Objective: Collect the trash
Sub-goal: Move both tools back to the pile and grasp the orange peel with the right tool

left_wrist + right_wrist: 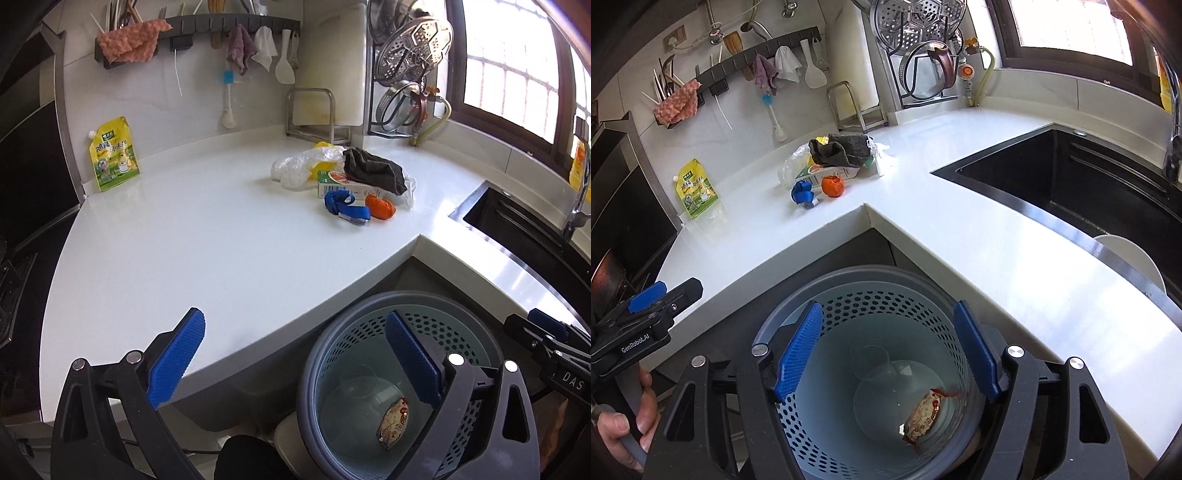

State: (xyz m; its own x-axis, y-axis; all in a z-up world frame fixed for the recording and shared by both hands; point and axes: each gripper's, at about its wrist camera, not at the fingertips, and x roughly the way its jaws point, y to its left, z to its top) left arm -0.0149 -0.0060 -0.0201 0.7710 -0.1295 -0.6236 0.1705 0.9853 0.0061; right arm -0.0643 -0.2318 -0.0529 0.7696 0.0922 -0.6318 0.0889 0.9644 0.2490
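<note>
I hold both tools spread and empty over the bin (871, 369), left tool (295, 363) and right tool (892, 354), because a wrapper (923, 417) already lies inside. The remaining trash pile (347, 177) sits near the tabletop's (184, 240) back edge, so wide jaws suit the next pickup.

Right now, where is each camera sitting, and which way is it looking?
Left wrist view: sits on the left gripper, looking down across the white counter; its two blue fingers stand open, and the right gripper's tip pokes in at the right edge.
Right wrist view: sits on the right gripper, looking down into the bin; its open fingers show, plus the left gripper and the hand holding it.
Both share: bin, wrapper inside it, trash pile, yellow pouch.
</note>
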